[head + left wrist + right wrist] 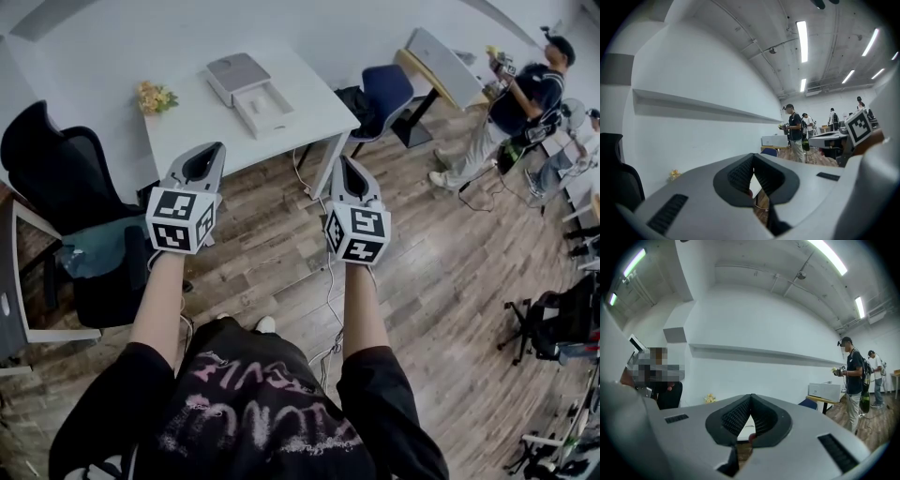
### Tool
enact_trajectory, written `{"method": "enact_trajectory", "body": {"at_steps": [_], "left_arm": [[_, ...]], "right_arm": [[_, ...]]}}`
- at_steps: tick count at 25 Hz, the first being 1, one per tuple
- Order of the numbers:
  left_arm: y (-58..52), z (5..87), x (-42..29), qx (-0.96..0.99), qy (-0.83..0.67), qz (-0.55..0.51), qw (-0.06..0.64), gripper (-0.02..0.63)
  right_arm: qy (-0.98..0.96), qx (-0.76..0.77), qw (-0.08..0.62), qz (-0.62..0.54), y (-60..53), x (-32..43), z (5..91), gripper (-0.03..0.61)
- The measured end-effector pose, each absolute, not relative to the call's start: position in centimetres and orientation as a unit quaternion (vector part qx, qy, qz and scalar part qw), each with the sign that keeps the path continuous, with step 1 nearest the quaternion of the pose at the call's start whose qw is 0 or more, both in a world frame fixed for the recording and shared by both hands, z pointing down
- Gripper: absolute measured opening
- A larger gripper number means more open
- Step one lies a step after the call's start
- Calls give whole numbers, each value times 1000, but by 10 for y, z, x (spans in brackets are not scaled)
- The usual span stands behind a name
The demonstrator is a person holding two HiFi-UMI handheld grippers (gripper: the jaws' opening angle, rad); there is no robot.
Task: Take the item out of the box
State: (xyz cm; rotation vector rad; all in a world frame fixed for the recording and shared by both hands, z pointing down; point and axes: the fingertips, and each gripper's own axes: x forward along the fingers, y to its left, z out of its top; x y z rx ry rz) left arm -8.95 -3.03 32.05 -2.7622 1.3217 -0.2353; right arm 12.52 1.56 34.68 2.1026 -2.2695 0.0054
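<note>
Head view looks steeply down on a wood-plank floor [450, 244] in a white-walled room. A white table [314, 108] stands against the wall. The box [248, 89] lies on it in 2 parts side by side, a grey lid and an open white tray. Whether the item lies in the tray cannot be told. A small bunch of yellow flowers [155, 96] sits at the table's left corner. A black office chair [56, 178] stands left of the table. A blue chair [386, 92] stands to its right, beside a second table [441, 58], and a person [520, 103] stands further right. Cables [326, 272] trail over the floor below the table's near edge. The left gripper [212, 150] and right gripper [345, 164] are held side by side over the floor, apart from the table. Each has its pads pressed together on nothing.
</note>
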Motion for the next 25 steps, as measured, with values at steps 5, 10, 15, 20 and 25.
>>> {"method": "enact_trajectory", "body": {"at_steps": [5,10,15,20,25], "left_arm": [[-47,326,-83,-897,434,-76,34,3],[-71,333,-74,-896,437,-75,31,3],[-102,339,-69,-895,440,-75,28,3],[-141,345,-65,-893,443,-76,23,3],[-185,354,-61,-891,447,-81,14,3]], "right_arm": [[-737,676,24,5,-2,132,355,9],[-738,674,24,2,-26,140,360,9],[-738,675,13,18,-57,150,365,9],[-738,675,20,19,-97,159,369,9],[-740,671,31,20,-141,164,376,9]]}}
